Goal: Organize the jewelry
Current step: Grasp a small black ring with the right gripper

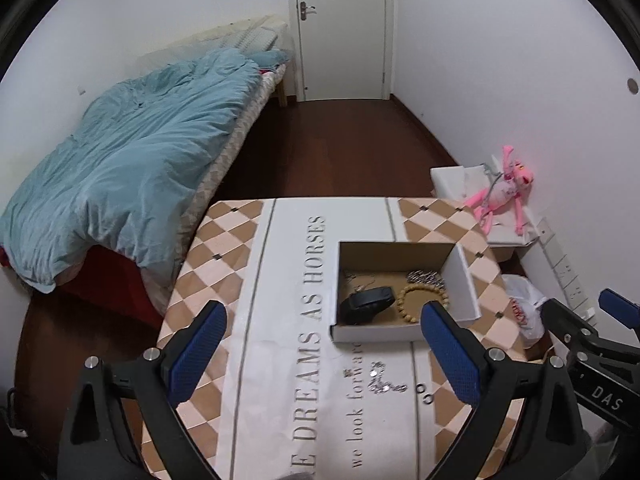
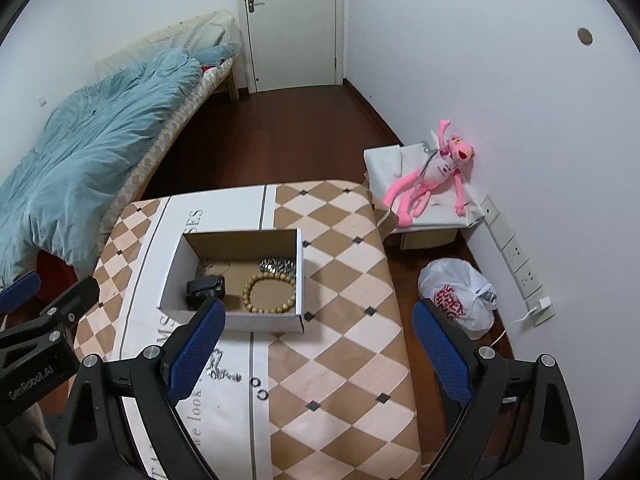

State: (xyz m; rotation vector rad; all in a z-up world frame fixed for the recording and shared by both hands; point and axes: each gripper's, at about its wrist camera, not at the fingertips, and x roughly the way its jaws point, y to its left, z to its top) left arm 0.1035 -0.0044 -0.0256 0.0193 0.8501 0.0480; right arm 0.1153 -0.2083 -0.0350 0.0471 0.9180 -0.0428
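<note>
Both the left hand-held gripper (image 1: 326, 344) and the right hand-held gripper (image 2: 318, 342) hung wide open, empty, above the counter (image 2: 344, 280); the box (image 2: 264, 322) held a bead bracelet (image 2: 269, 293); a loose chain (image 1: 382, 380) lay at the box's six o'clock, two rings (image 1: 424, 393) just beside it.

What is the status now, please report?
Left gripper and right gripper open, empty, above table. Beads, watch in box; silver chain and two rings outside on cloth. Nothing blocking.
</note>
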